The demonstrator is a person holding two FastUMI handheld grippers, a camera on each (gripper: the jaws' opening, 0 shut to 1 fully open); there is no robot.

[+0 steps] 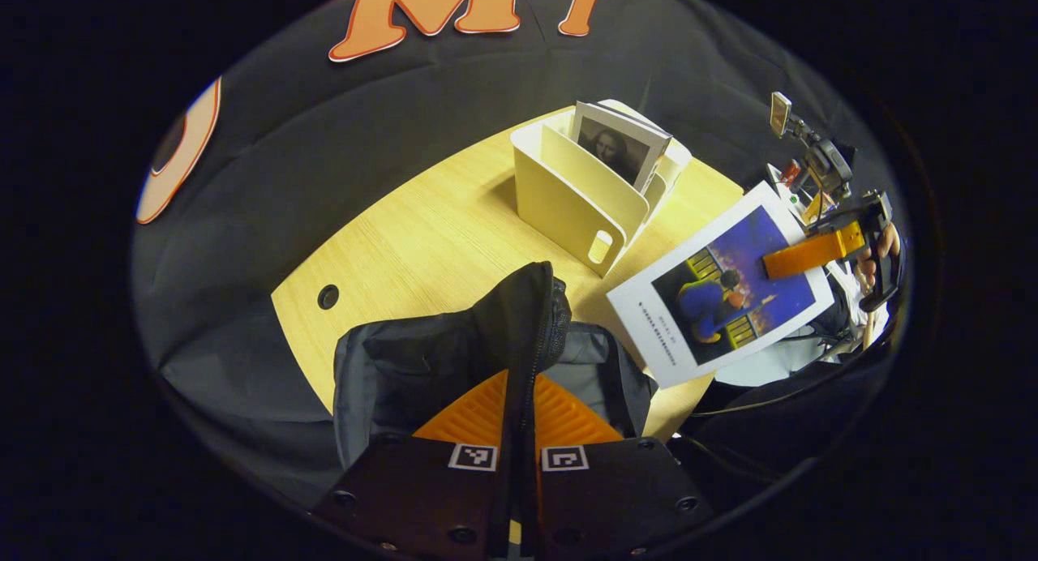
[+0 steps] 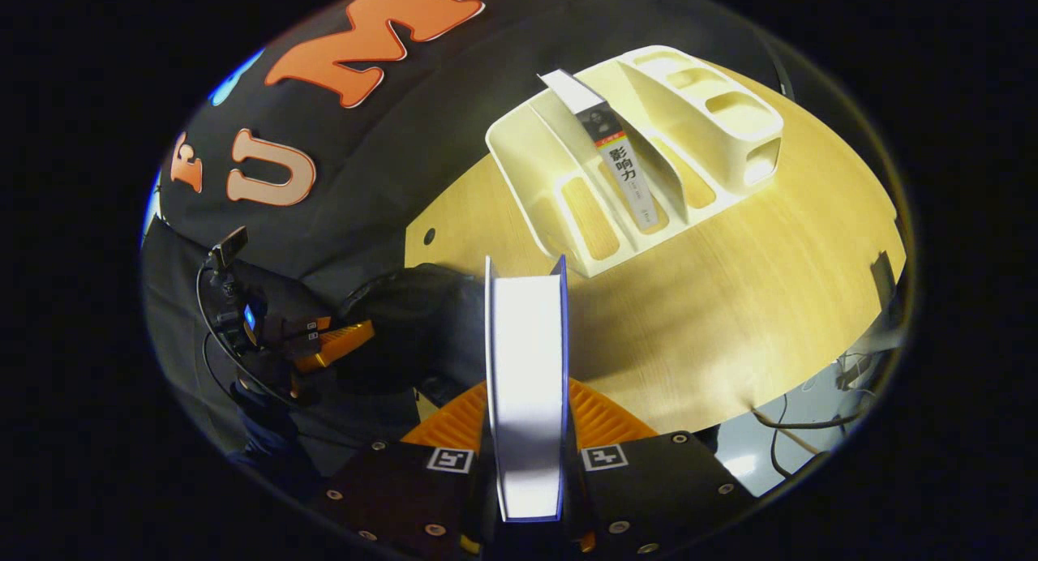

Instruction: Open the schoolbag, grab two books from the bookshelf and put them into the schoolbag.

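The black schoolbag sits at the near edge of the wooden table. My left gripper is shut on its raised zipper flap, holding it up; the grey lining shows beside it. A white bookshelf stands behind the bag with one portrait-cover book left in it. My right gripper is shut on a thick book, edge-on between its fingers. From the left gripper view that book shows a blue illustrated cover, held in the air right of the bag by the right gripper.
The bookshelf has several slots, one holding the remaining book. A cable hole is in the table at the left. A hand and camera gear are at the right. Cables hang past the table edge.
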